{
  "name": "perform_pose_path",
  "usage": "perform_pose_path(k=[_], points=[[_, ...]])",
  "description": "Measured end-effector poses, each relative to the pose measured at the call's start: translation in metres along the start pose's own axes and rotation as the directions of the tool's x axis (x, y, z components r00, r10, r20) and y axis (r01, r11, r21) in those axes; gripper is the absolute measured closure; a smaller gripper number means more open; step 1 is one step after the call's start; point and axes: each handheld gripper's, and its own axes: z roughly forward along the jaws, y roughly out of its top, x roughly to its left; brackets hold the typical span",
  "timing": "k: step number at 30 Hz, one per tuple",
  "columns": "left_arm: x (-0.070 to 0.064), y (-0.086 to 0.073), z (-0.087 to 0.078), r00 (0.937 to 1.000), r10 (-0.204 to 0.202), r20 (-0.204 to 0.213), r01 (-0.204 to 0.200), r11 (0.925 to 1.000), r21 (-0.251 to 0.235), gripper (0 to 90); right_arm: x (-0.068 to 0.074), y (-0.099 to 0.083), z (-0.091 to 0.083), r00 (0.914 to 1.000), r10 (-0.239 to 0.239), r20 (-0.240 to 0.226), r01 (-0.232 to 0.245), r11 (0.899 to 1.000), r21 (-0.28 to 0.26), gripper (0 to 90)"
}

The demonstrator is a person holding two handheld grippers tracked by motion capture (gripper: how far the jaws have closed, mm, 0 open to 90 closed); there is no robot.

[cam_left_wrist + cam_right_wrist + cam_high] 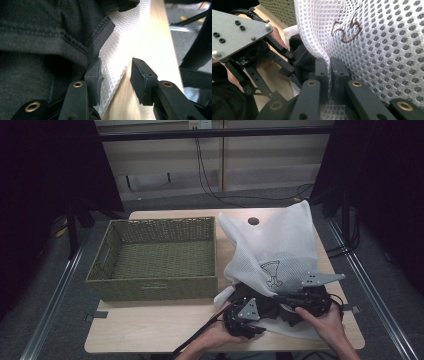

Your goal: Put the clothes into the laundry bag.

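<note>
Table [150, 330]: empty basket [155, 257] at 9 o'clock, white mesh bag [275, 245] at 3 o'clock, dark garment [267, 306] partly at its mouth. Bagging looks barely begun; most of the garment lies outside. Right gripper [329, 68] clenched on bag mesh, holding it up. Left gripper [116, 75] released, jaws apart, garment [45, 40] at its 10 o'clock, bag edge between them.

Dark garment [265, 305] mostly buried under the mesh bag [275, 247] and both tools in the high view, so its shape can't be told. Left tool [115, 75] view cuts the garment off at top and left edges. Bag's brown marking [345, 30] unreadable, partly folded into the mesh.
</note>
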Motion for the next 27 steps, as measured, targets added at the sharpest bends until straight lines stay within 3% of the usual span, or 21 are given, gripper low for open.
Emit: perform_pose_path(k=[2, 3, 6, 10, 14, 16, 17, 21, 24, 27], points=[[0.003, 0.0, 0.0, 0.9998, -0.003, -0.018, 0.003, 1.0, 0.003, 65.8, 0.0, 0.0, 0.001, 1.0, 0.002, -0.004, -0.002, 1.0, 0.001, 84.6], [0.003, 0.0, 0.001, 0.9993, -0.017, -0.032, 0.017, 0.9999, 0.0, 71.6, 0.0, 0.0, 0.001, 1.0, 0.001, -0.006, -0.001, 1.0, 0.002, 84.2], [0.004, 0.002, 0.001, 0.9981, -0.005, -0.062, 0.005, 0.9999, 0.011, 86.9, 0.002, 0.001, 0.001, 0.9999, 0.001, -0.012, -0.001, 1.0, 0.002, 80.3], [0.008, 0.0, 0.002, 0.9958, -0.081, -0.042, 0.08, 0.9966, -0.017, 89.9, 0.006, 0.004, -0.002, 0.9998, -0.018, -0.006, 0.018, 1.0, -0.006, 69.3], [0.011, -0.002, 0.0, 0.9935, -0.112, -0.019, 0.112, 0.9932, -0.034, 90.0, 0.017, 0.013, -0.016, 0.9979, -0.058, 0.028, 0.059, 0.997, -0.047, 61.5], [0.012, -0.002, -0.001, 0.993, -0.117, -0.015, 0.116, 0.9929, -0.025, 90.0, 0.023, 0.017, -0.023, 0.9956, -0.082, 0.044, 0.085, 0.994, -0.07, 64.0], [0.012, -0.002, -0.001, 0.9919, -0.126, -0.01, 0.126, 0.9914, -0.035, 90.0, 0.026, 0.019, -0.027, 0.9951, -0.089, 0.043, 0.093, 0.992, -0.083, 69.7], [0.014, -0.003, -0.004, 0.9886, -0.151, 0.005, 0.151, 0.9872, -0.053, 90.0, 0.032, 0.017, -0.028, 0.9956, -0.093, 0.015, 0.094, 0.992, -0.085, 83.3], [0.015, -0.003, -0.006, 0.9885, -0.151, 0.011, 0.151, 0.9877, -0.042, 90.0, 0.034, 0.012, -0.021, 0.9947, -0.101, 0.016, 0.102, 0.992, -0.077, 85.1], [0.015, -0.005, -0.005, 0.9865, -0.163, 0.017, 0.164, 0.9846, -0.061, 90.0, 0.038, 0.013, -0.027, 0.9926, -0.121, 0.007, 0.121, 0.987, -0.108, 84.2]])
